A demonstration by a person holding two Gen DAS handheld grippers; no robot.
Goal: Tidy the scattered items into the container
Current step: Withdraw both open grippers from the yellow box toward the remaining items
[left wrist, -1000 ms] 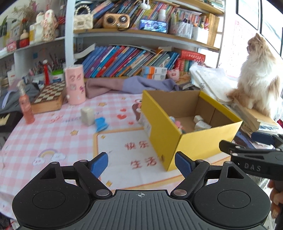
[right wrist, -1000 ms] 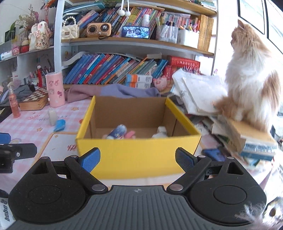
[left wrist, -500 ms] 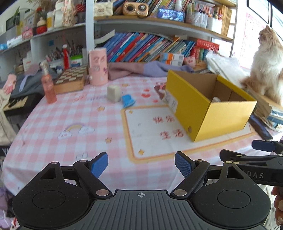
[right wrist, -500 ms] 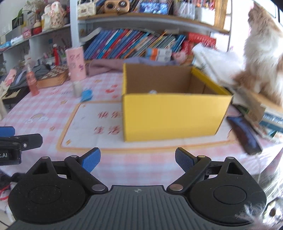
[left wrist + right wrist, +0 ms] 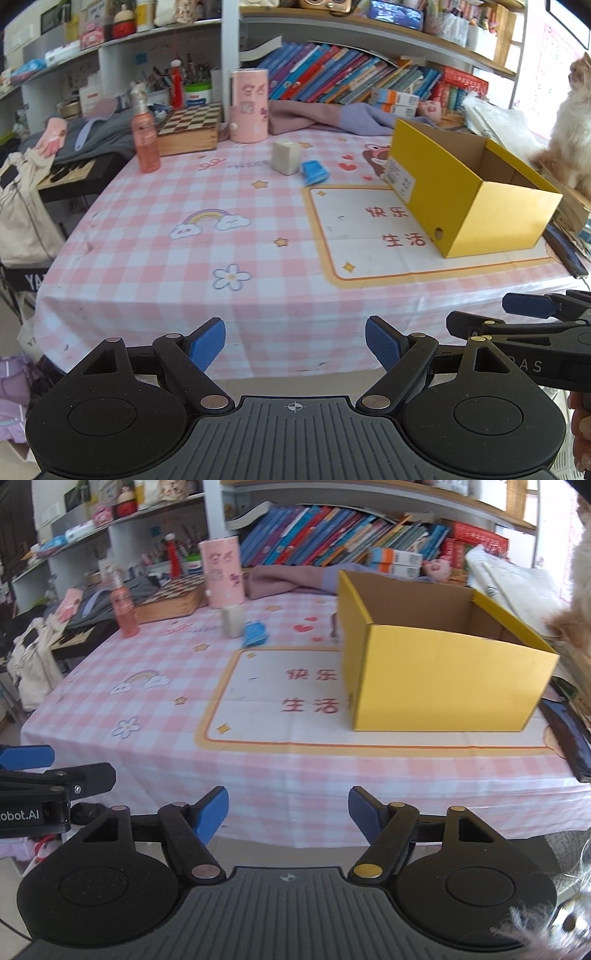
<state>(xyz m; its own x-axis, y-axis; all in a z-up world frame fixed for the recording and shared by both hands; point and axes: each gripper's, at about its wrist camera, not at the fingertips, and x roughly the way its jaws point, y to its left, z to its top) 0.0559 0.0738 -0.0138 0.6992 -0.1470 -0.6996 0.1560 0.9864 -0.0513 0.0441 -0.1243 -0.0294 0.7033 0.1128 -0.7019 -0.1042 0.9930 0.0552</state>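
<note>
The yellow cardboard box (image 5: 476, 206) (image 5: 439, 679) stands open on the right of the pink checked tablecloth (image 5: 184, 236) (image 5: 147, 701); its contents are hidden from here. Behind it to the left lie a pale cube (image 5: 285, 157) (image 5: 232, 621) and a small blue item (image 5: 314, 172) (image 5: 255, 634), side by side. My left gripper (image 5: 295, 345) hangs open and empty off the table's front edge. My right gripper (image 5: 288, 816) is also off the front edge, its jaws closing with nothing between them.
A pink canister (image 5: 248, 106), an orange spray bottle (image 5: 146, 142) and a chessboard box (image 5: 188, 127) stand at the back left. Purple cloth (image 5: 332, 118) and bookshelves line the back. A cat (image 5: 574, 147) sits on stacked papers at right. A dark flat object (image 5: 569, 738) lies beside the box.
Both grippers have drawn back from the box to beyond the table's front edge and tilted down. The right gripper's jaws have narrowed. The box and loose items have not moved.
</note>
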